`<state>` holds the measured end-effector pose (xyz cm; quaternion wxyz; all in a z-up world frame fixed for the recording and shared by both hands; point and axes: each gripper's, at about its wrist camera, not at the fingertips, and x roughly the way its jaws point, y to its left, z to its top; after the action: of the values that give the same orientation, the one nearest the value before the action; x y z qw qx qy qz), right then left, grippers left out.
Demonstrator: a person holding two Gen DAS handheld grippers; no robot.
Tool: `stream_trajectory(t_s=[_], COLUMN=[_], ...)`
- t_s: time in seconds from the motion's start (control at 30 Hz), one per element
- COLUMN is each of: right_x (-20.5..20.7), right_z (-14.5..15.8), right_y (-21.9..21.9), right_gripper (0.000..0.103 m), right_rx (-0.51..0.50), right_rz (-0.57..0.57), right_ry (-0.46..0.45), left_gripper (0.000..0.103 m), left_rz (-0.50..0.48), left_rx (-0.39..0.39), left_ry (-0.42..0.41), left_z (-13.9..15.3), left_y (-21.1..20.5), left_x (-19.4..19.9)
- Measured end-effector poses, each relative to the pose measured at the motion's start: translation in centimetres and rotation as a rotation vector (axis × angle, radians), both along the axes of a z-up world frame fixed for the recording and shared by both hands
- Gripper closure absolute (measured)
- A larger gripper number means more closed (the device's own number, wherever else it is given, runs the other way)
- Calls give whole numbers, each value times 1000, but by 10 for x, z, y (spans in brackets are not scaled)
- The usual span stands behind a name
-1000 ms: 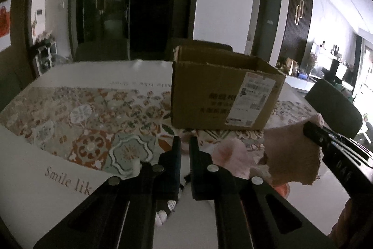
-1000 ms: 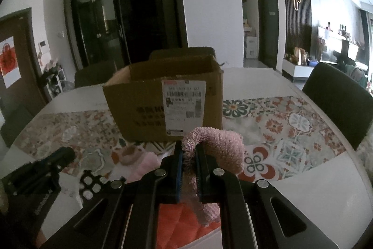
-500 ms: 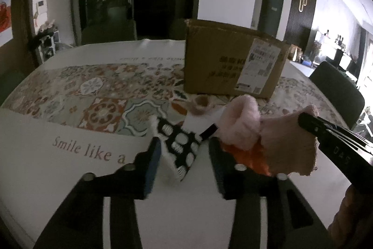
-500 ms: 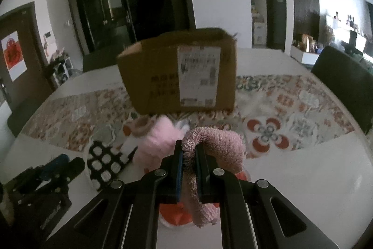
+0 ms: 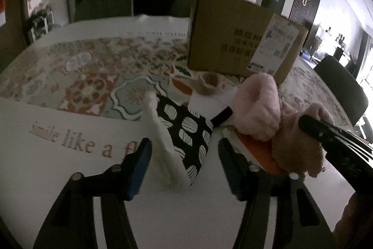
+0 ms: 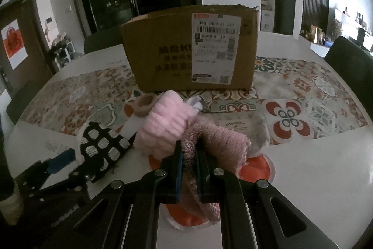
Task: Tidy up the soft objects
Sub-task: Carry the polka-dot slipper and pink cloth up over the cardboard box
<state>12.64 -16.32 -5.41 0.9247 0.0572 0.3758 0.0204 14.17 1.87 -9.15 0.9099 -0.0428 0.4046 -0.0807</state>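
My left gripper (image 5: 184, 151) is open, its jaws wide on either side of a black-and-white patterned cloth (image 5: 186, 132) that lies on the table, also in the right wrist view (image 6: 102, 146). My right gripper (image 6: 188, 153) is shut on a fuzzy dusty-pink cloth (image 6: 221, 139), seen in the left wrist view (image 5: 296, 144) held above the table. A light pink fluffy piece (image 6: 167, 118) lies just behind it, over an orange item (image 6: 256, 169). A cardboard box (image 6: 191, 48) stands open-topped behind the pile.
A small beige fabric ring (image 6: 145, 104) and a printed pouch (image 6: 242, 125) lie near the box. The table has a tiled patterned runner (image 5: 88, 69). Dark chairs (image 6: 349, 62) stand around the table.
My left gripper has opened wide and pulled back, leaving the black-and-white cloth on the table. My right gripper has kept its hold on the dusty-pink cloth and drawn back from the box.
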Motion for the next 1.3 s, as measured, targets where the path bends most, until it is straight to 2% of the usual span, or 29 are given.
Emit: stream_trajectory(t_s=[0.23, 0.3, 0.4, 0.67, 1.3], right_x=[5, 5, 2, -9, -26], right_z=[-4, -4, -1, 19, 99], right_y=[1, 1, -2, -12, -25], right_gripper=[93, 93, 93, 93, 93], right_rx=[-8, -8, -1, 16, 21], right_rz=[0, -2, -6, -23, -14], right_ry=[15, 16, 9, -45, -192], left_gripper=[79, 83, 88, 88, 88], left_rz=[-34, -48, -53, -50, -104], left_rx=[16, 0, 19, 41, 50], left_ry=[17, 12, -22, -92, -185], left_z=[-9, -7, 2, 36, 121], left_y=[-9, -9, -12, -18, -37], left_x=[10, 9, 4, -8, -16])
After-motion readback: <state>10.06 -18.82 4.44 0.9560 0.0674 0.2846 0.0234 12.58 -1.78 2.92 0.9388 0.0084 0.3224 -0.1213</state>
